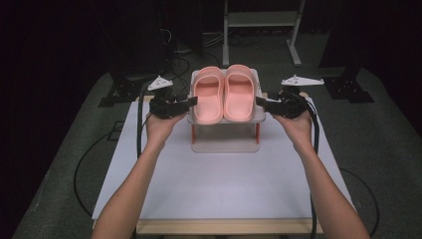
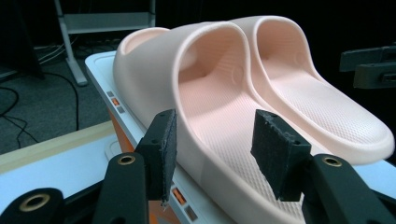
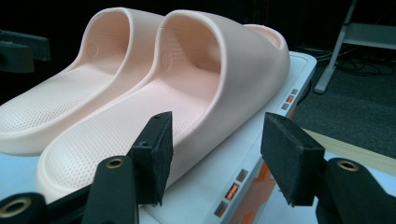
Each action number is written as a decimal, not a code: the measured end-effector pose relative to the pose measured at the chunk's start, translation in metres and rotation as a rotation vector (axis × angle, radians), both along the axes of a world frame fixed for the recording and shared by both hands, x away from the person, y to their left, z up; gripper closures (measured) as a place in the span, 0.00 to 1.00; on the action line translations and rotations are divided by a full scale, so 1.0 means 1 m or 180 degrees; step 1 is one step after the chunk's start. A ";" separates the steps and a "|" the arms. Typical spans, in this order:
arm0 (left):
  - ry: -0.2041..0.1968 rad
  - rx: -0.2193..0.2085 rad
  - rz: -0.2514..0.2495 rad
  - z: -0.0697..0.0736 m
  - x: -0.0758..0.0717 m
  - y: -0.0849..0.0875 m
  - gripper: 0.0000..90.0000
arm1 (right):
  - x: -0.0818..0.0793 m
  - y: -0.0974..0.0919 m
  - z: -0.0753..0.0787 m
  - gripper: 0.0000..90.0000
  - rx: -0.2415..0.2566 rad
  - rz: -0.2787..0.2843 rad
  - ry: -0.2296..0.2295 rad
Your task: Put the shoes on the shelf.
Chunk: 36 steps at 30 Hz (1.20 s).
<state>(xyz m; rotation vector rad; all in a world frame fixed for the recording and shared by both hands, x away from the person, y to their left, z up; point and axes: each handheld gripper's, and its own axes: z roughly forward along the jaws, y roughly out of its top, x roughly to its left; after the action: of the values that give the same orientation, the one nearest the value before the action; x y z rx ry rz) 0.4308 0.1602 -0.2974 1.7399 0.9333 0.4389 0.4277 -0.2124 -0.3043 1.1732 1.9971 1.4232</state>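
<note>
I hold my left gripper point(image 1: 191, 101) at the left side of a small white rack point(image 1: 225, 144) that stands toward the far edge of the white tabletop point(image 1: 224, 184), midway between its left and right edges. My right gripper point(image 1: 260, 102) is at the rack's right side. On the rack's top shelf sit two pink slippers side by side, touching, toes pointing to the far edge.

In the left gripper view my jaws stand apart, unclosed, with the outer wall of the left slipper point(image 2: 205, 116) between the two black pads point(image 2: 275, 149); I cannot tell whether either pad touches it. The right slipper point(image 2: 322, 107) lies just beyond it. The shelf's white edge with small orange and grey marks runs below the sole.

In the right gripper view my jaws are likewise spread wide, and the outer side of the right slipper point(image 3: 210, 84) and the shelf's edge point(image 3: 247, 163) lie between the pads point(image 3: 289, 154). The left slipper point(image 3: 70, 98) lies just past it.

From the high view, orange posts point(image 1: 194, 133) hold the top shelf above the base.
</note>
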 end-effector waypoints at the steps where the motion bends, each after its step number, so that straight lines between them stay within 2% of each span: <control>1: 0.0000 -0.0006 -0.0011 -0.001 -0.001 0.001 0.54 | -0.001 -0.001 -0.001 0.48 -0.0001 0.0001 0.0005; 9: -0.0029 -0.0062 -0.0027 -0.003 -0.010 0.010 0.54 | -0.010 -0.007 -0.006 0.47 0.0041 0.0015 0.0018; 20: -0.0050 -0.0066 -0.0020 -0.008 -0.021 0.018 0.51 | -0.019 -0.010 -0.014 0.45 0.0039 0.0055 0.0050; 23: -0.0016 -0.0137 -0.0061 -0.010 -0.023 0.020 0.51 | -0.021 -0.010 -0.016 0.45 0.0052 0.0076 0.0057; 36: -0.0064 -0.0100 -0.0099 -0.014 -0.036 0.021 0.49 | -0.032 -0.016 -0.028 0.43 0.0057 0.0103 0.0108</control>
<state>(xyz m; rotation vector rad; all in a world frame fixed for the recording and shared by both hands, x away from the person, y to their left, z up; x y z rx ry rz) 0.3945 0.1812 -0.3116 1.7164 0.8932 0.4185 0.3959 -0.2281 -0.3320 1.1853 2.0390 1.4491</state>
